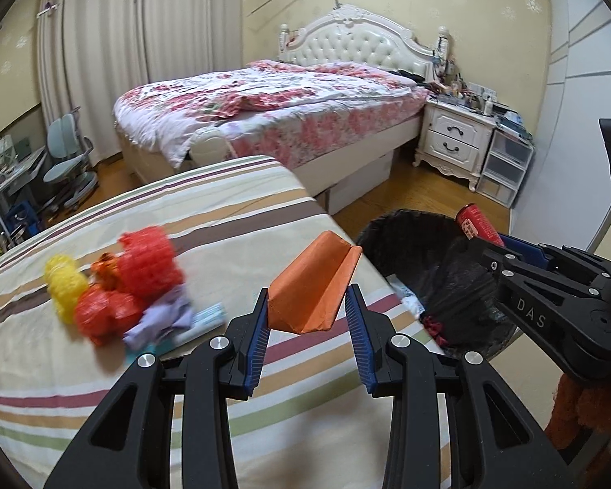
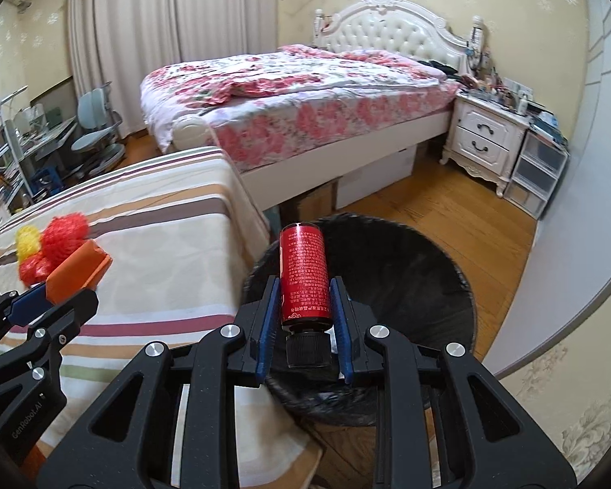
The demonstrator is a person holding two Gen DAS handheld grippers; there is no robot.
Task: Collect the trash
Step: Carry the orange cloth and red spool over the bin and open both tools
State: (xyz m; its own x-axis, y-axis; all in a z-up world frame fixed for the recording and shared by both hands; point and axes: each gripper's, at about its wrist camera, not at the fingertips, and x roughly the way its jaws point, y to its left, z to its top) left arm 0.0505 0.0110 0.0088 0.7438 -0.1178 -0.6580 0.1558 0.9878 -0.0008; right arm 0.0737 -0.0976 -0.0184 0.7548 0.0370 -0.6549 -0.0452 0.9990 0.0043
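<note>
Bedroom, mid-cleanup: left gripper (image 1: 308,318) clamps an orange folded carton (image 1: 311,287) betw. its blue pads, held above the near right part of a striped cloth-covered table (image 1: 207,212). Right gripper (image 2: 301,318) grips a red bottle (image 2: 303,275), black cap toward the camera, body pointing away, directly over the mouth of a black-lined trash bin (image 2: 407,285) on the wood floor just right of the table. From the left wrist view the bin sits right of the table edge w/ the right gripper and red bottle above its far rim. Remaining trash on the table, left side: red mesh wads (image 1: 146,263), a yellow mesh wad (image 1: 63,281), a crumpled lilac piece (image 1: 163,320) and a pale flat wrapper (image 1: 205,318), all bunched together, blurred. Far bkgd: bed (image 1: 273,102) w/ pink floral quilt and white tufted headboard, white nightstand (image 1: 454,138) at its right, clear drawer unit (image 1: 505,167) beside that, desk chair (image 1: 67,150) and curtains far left.
</note>
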